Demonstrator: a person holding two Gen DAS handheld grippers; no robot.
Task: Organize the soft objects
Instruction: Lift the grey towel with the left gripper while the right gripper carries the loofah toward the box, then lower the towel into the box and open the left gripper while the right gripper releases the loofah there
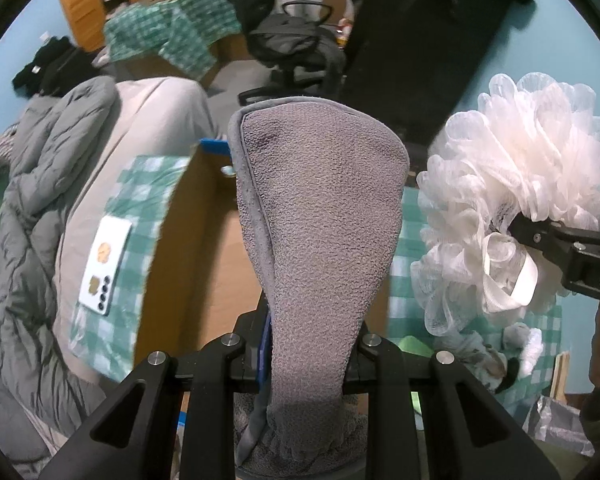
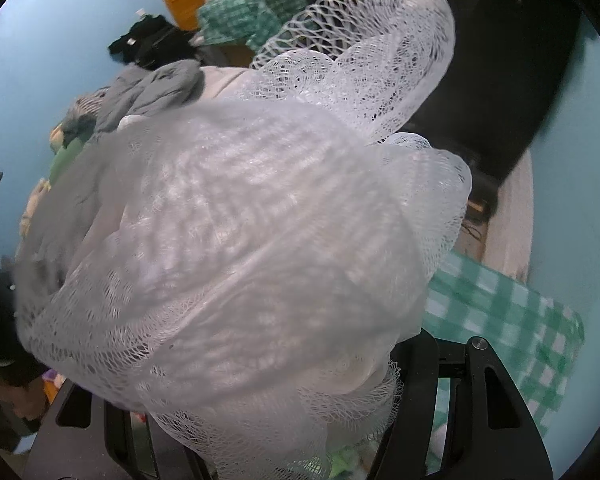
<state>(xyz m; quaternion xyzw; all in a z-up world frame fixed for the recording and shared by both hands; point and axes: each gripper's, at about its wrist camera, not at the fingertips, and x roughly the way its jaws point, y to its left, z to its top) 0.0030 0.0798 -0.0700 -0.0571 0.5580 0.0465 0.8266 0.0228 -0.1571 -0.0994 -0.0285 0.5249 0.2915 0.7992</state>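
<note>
The grey cloth [image 1: 320, 240] stands upright, pinched between the jaws of the left gripper [image 1: 306, 364], above an open cardboard box [image 1: 204, 240] on the green checked tablecloth [image 1: 140, 208]. Only the left view shows the right gripper [image 1: 532, 232] clamped on the white mesh sponge [image 1: 512, 200]; a phone [image 1: 106, 264] lies far left. The right view is filled by sponge mesh.

one grey towel [image 1: 320, 216], one white mesh loofah [image 1: 512, 184], one phone [image 1: 105, 266], one cardboard box [image 1: 188, 264]
</note>
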